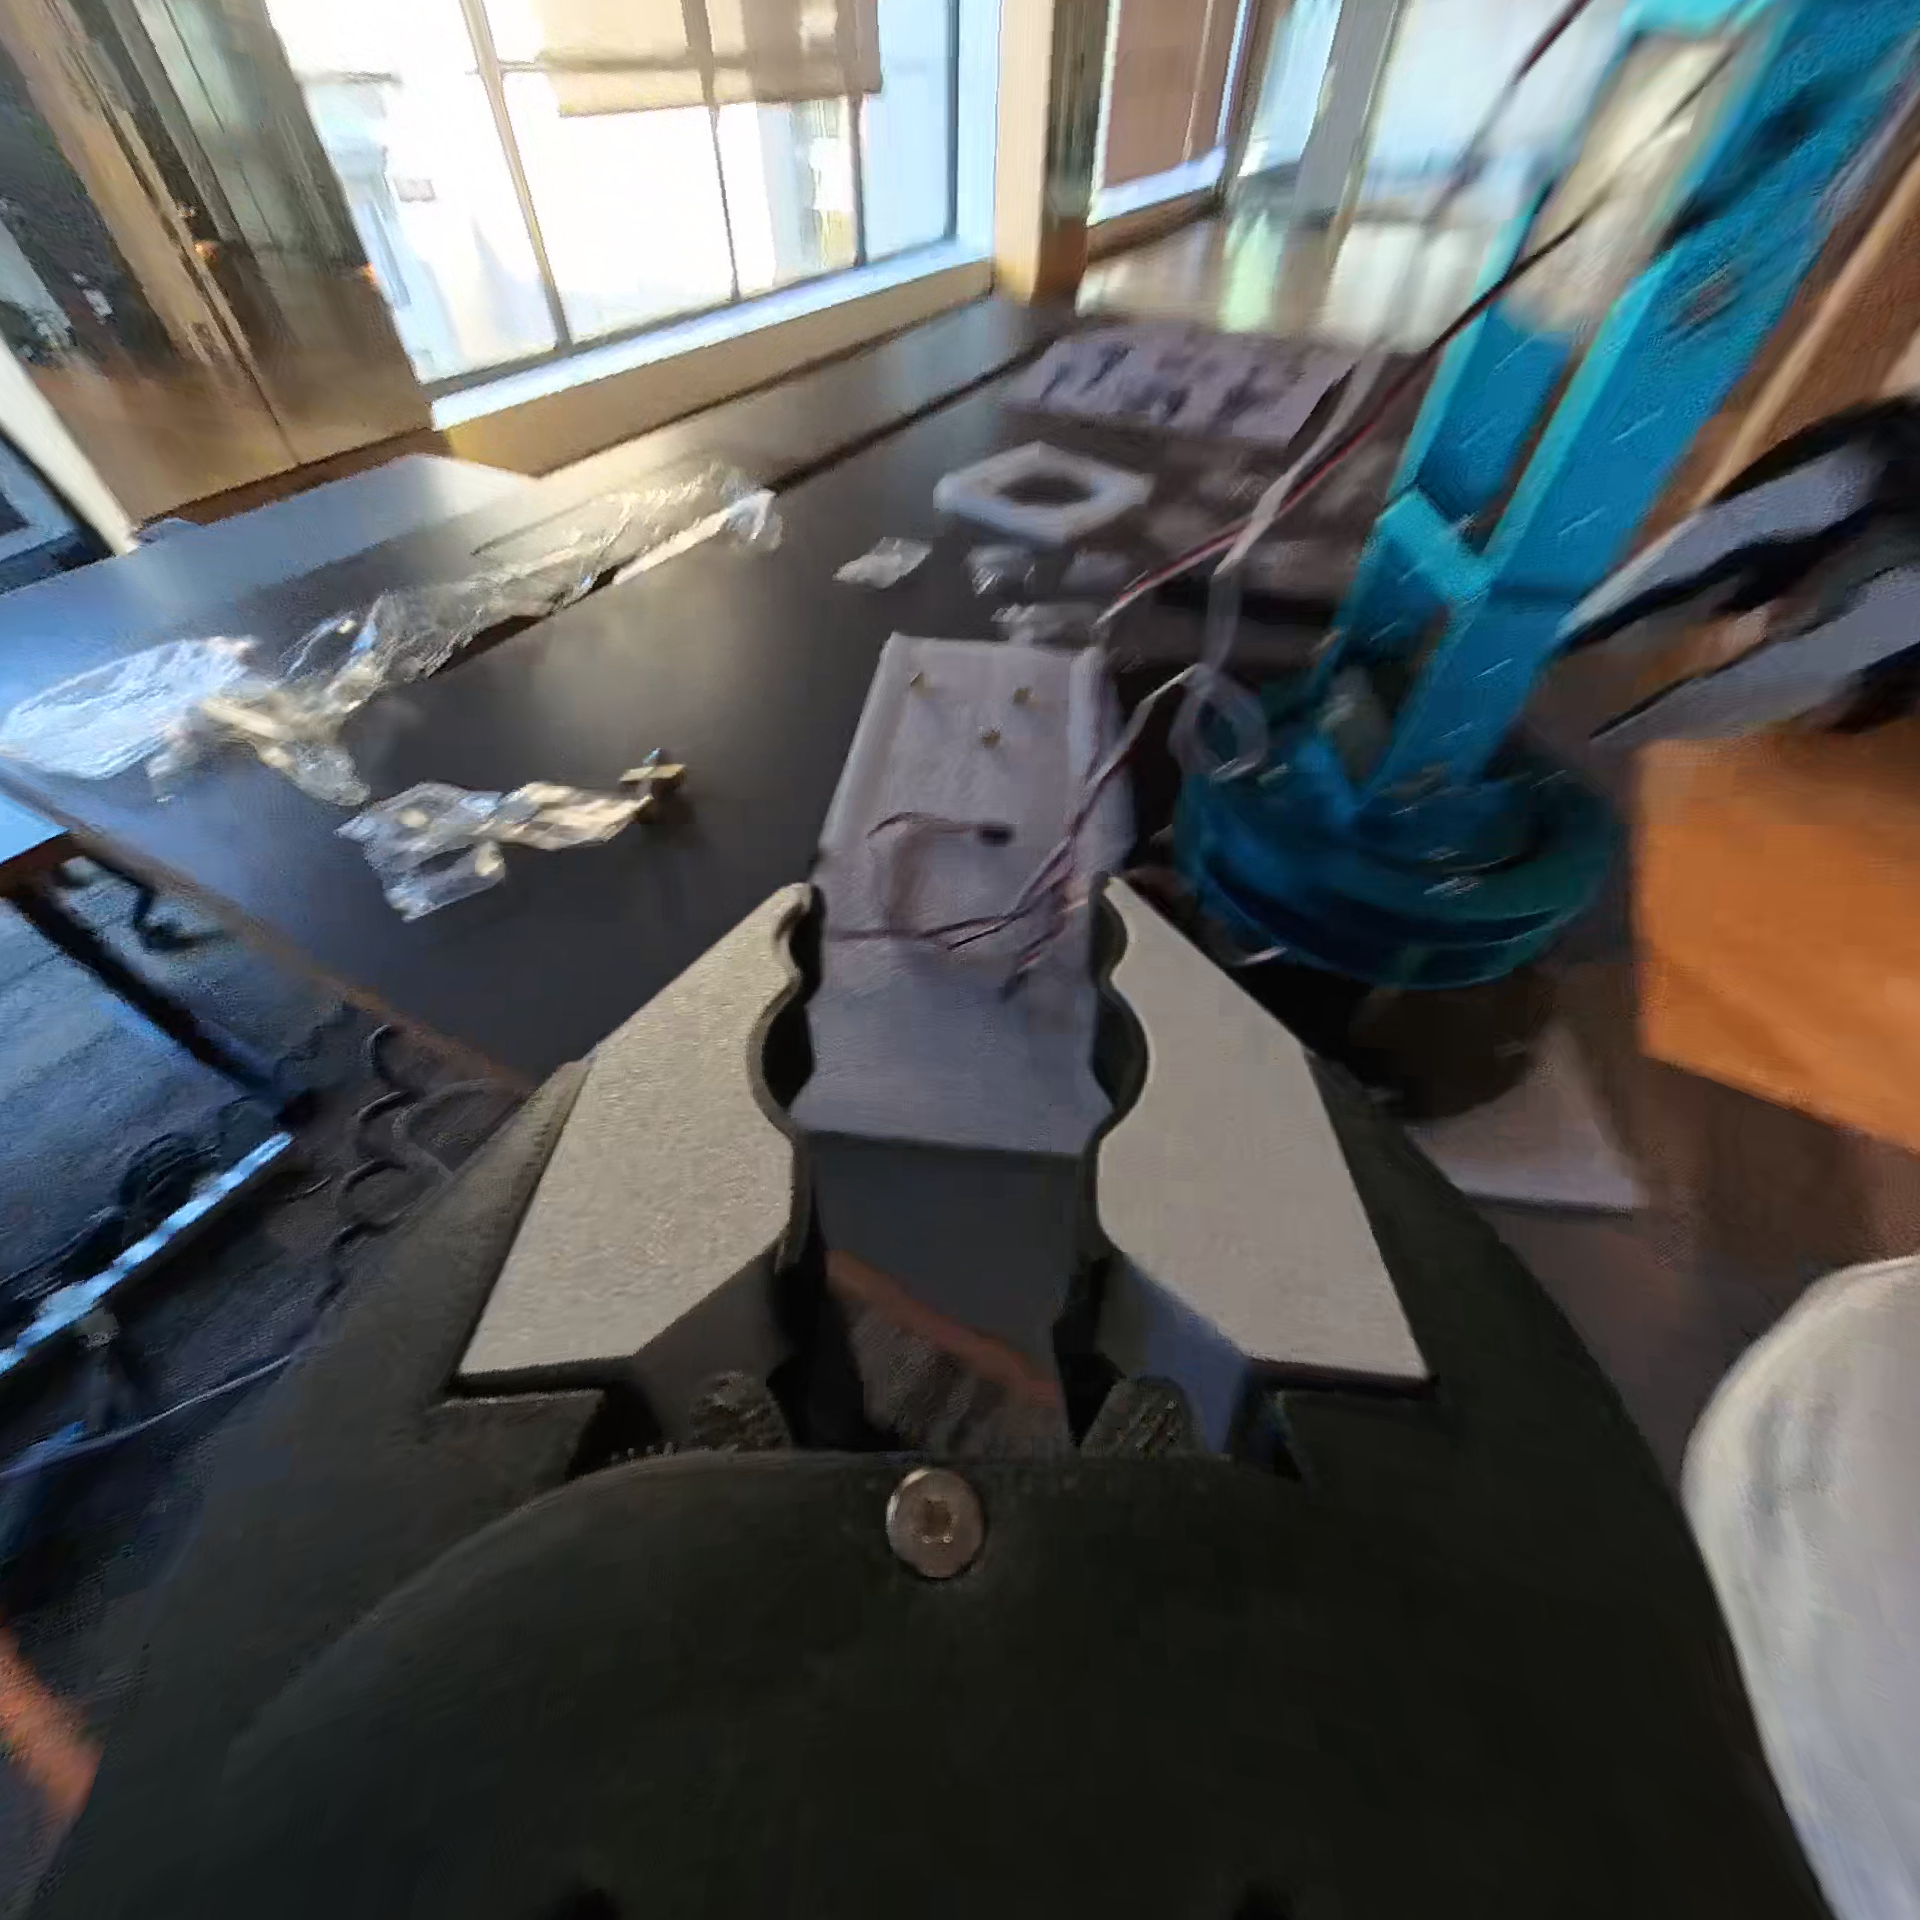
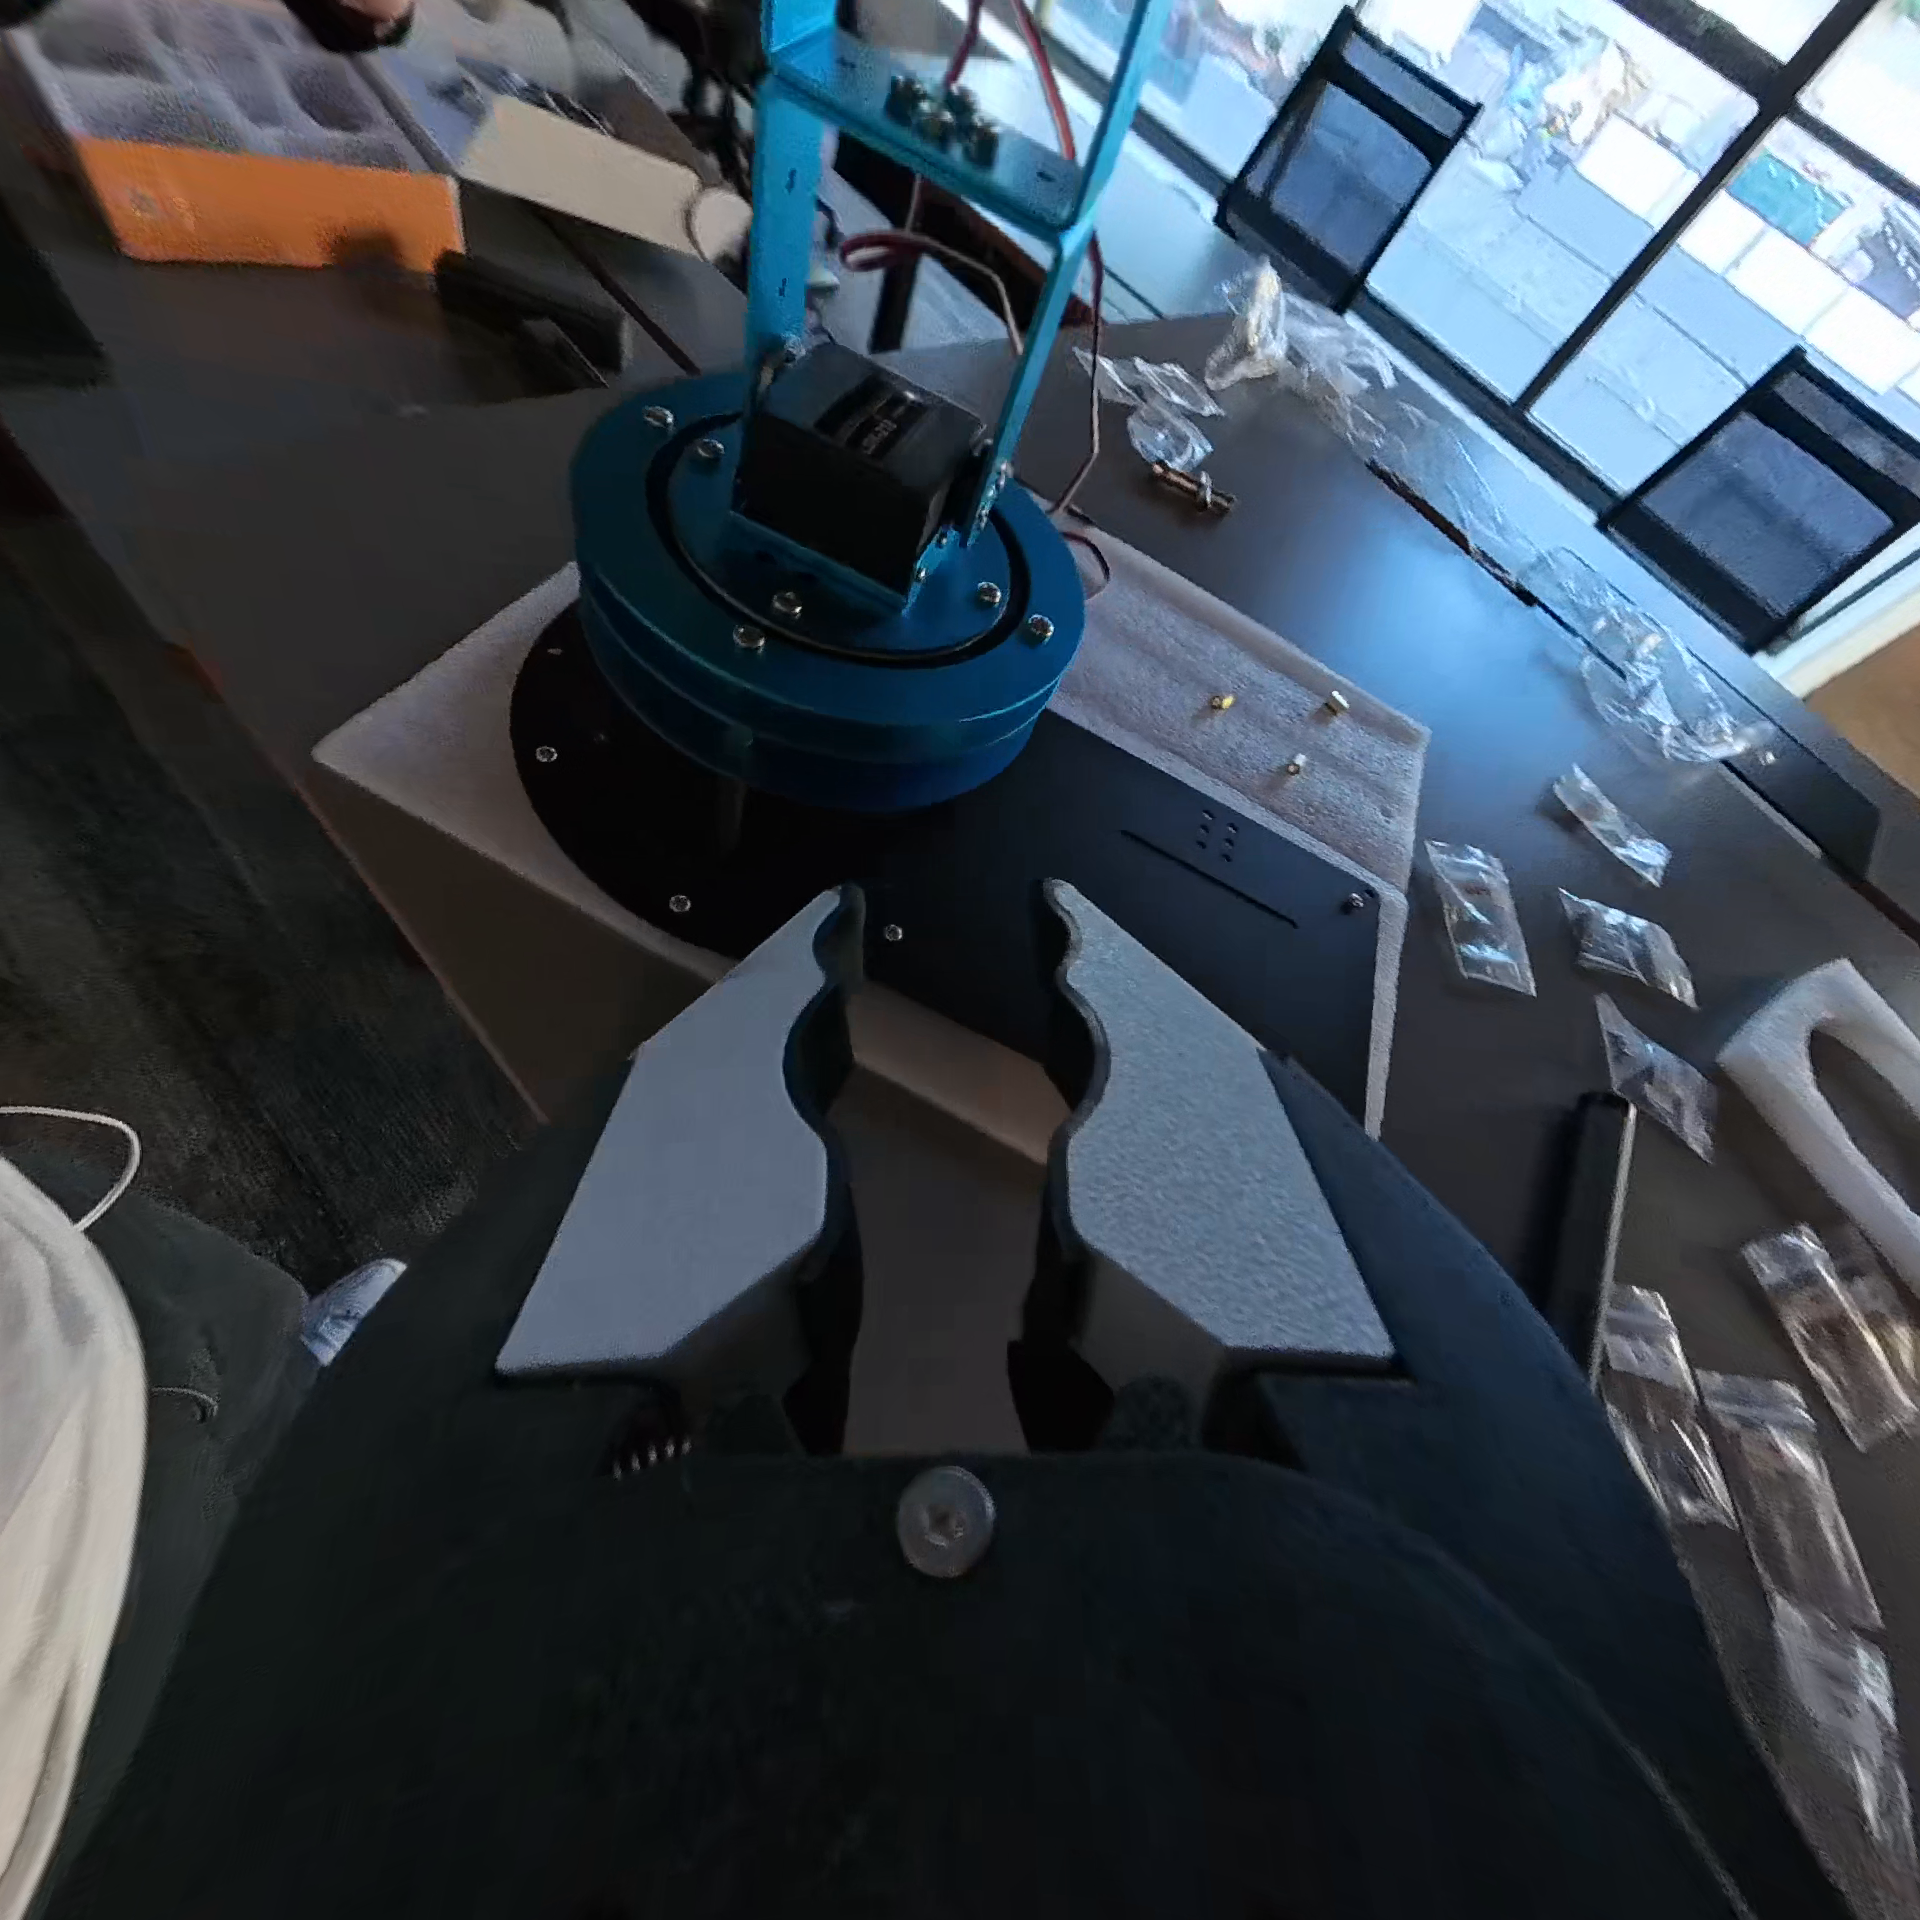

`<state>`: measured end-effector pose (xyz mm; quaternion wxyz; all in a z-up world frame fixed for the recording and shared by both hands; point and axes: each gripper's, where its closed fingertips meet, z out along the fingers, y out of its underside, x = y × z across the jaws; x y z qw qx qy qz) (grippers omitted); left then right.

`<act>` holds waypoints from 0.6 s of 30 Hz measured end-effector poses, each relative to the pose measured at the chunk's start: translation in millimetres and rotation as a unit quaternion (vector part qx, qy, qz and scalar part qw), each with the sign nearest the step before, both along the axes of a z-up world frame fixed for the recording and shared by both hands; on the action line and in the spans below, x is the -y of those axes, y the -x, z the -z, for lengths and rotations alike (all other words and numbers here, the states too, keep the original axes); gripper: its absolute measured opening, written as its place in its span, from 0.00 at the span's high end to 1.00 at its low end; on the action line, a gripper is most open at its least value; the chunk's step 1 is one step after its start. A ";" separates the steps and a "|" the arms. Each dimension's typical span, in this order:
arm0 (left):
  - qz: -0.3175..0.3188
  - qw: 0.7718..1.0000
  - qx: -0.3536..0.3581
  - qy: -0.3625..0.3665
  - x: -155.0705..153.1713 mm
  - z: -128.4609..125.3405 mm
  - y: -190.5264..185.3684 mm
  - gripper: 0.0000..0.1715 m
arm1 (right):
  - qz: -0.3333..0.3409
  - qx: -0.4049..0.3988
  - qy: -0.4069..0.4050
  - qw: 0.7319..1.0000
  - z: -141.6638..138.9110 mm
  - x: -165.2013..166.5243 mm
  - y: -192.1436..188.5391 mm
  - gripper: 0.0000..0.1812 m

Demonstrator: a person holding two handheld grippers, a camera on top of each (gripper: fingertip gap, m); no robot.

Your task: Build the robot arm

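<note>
the left gripper (image 1: 954, 914) has its grey fingers spread apart with nothing between them, hovering over the near end of a white foam block (image 1: 966, 790) that lies on the long dark table (image 1: 644, 665). thin red and dark wires (image 1: 987, 904) trail across the foam just past the fingertips, and three small brass standoffs (image 1: 989, 736) sit farther along it. to its right stands a blue metal arm assembly on a round stacked base (image 1: 1392, 831), blurred in this view, with the right gripper (image 1: 1745, 623) showing beside the upright. in its own view the right gripper (image 2: 951, 914) is likewise released and empty, poised above the black base plate (image 2: 1039, 914) set into the foam, near but not touching the blue round base (image 2: 831, 686); a black servo block (image 2: 862, 457) sits between the blue uprights. clear plastic parts bags (image 2: 1475, 914) lie scattered on the table to the right, with a white foam ring (image 2: 1808, 1081) near them and an orange-sided compartment box (image 2: 260, 197) far left.
</note>
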<state>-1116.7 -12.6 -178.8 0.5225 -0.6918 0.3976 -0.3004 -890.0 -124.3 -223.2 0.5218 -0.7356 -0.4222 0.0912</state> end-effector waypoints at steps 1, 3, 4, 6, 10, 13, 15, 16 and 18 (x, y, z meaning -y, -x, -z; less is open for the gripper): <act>0.013 0.999 0.036 0.002 17.5 -15.4 -5.4 0.64 | -0.015 -0.007 -0.004 1.000 0.6 0.4 0.0 0.82; 0.059 0.989 0.134 -0.025 59.4 -56.0 -31.7 0.53 | -0.051 -0.016 -0.016 0.998 2.0 0.3 2.0 0.80; 0.062 0.984 0.162 -0.049 74.5 -71.6 -45.6 0.51 | -0.067 -0.024 -0.022 0.997 1.7 -1.0 3.6 0.78; 0.049 0.981 0.172 -0.077 92.2 -88.5 -73.5 0.53 | -0.110 -0.053 -0.024 0.992 1.2 0.5 10.9 0.76; 0.003 0.978 0.191 -0.079 87.5 -116.8 -102.0 0.51 | -0.185 -0.073 -0.030 0.979 2.1 7.9 18.7 0.71; -0.019 0.982 0.176 -0.067 80.0 -132.9 -105.0 0.59 | -0.219 -0.074 -0.035 0.972 4.3 15.0 14.3 0.71; -0.032 0.985 0.141 -0.093 84.0 -145.1 -106.0 0.65 | -0.223 -0.078 -0.033 0.971 5.7 18.0 8.5 0.71; -0.044 0.987 0.120 -0.100 83.3 -147.2 -105.7 0.63 | -0.220 -0.084 -0.028 0.971 5.8 18.3 5.9 0.71; -0.025 0.992 0.111 -0.062 85.0 -143.2 -116.6 0.57 | -0.211 -0.101 -0.013 0.972 6.4 17.9 3.0 0.70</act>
